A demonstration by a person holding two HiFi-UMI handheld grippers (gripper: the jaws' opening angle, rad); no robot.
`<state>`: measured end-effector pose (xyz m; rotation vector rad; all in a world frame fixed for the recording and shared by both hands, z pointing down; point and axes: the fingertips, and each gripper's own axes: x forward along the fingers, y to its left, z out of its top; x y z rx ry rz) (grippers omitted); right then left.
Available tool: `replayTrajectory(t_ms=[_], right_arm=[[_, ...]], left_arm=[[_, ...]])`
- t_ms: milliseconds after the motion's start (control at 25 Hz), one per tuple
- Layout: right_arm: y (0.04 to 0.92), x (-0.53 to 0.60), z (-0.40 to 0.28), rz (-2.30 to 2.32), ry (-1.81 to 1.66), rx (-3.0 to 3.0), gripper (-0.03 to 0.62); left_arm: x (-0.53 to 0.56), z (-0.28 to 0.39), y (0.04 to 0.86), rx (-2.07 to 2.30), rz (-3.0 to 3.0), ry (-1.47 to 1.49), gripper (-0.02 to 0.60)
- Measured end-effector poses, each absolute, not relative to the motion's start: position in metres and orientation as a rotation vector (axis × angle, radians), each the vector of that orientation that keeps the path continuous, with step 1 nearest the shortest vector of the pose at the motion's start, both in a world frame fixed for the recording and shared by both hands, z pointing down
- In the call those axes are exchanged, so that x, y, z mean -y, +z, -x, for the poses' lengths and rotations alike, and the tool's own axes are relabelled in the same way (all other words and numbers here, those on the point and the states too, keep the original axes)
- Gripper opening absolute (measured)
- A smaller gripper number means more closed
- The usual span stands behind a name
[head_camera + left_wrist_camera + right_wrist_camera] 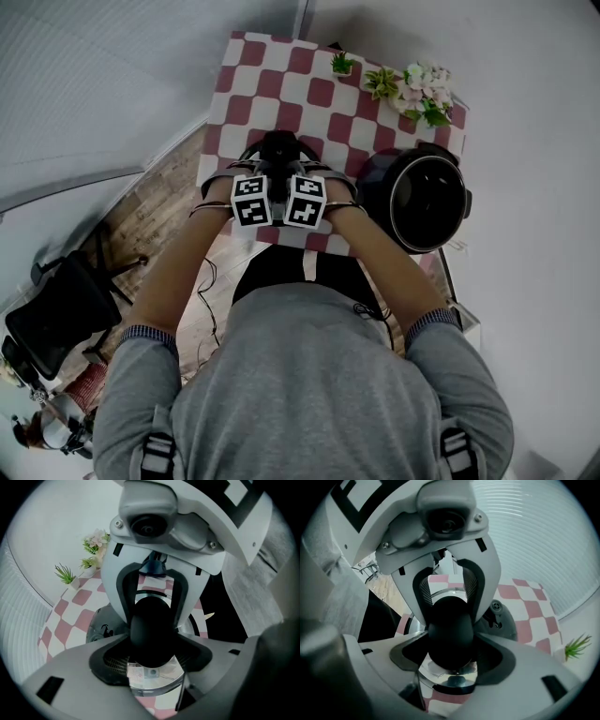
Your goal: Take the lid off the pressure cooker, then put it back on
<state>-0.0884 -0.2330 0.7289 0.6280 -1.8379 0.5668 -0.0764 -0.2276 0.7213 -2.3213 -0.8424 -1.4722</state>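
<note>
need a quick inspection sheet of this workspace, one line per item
surface: table under a red and white checked cloth
job's things: cooker pot stands open at the table's right side; lid is off it, to its left, under the grippers; cannot tell whether it rests on the cloth
clutter: small potted plants and a flower bunch at the far edge
grippers: left gripper and right gripper are closed on the lid's black knob from opposite sides
cables: thin cable hangs below the left forearm
surroundings: wood floor, black chair, pale walls
</note>
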Motion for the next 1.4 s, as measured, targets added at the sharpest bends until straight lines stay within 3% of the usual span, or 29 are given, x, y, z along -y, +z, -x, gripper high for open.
replayTrajectory(t_ms=[80, 200, 760, 1400], right_arm=[[0.726, 0.232, 0.088, -0.642, 0.582, 1.835, 0.356], [0.715, 0.231, 0.083, -0.688, 0.584, 1.833, 0.373], [0.615, 0.231, 0.053, -1.012, 0.524, 1.904, 0.370], [0.434, 0.159, -0.020, -1.616, 0.388, 2.063, 0.356]], left_arm=[[0.229, 0.075, 0.719, 0.821, 2.359, -1.479, 0.316], [0.232, 0.074, 0.712, 0.775, 2.435, -1.469, 0.321], [0.244, 0.065, 0.628, 0.536, 2.684, -1.223, 0.322], [0.192, 0.001, 0.462, 0.404, 3.052, -0.568, 0.322]])
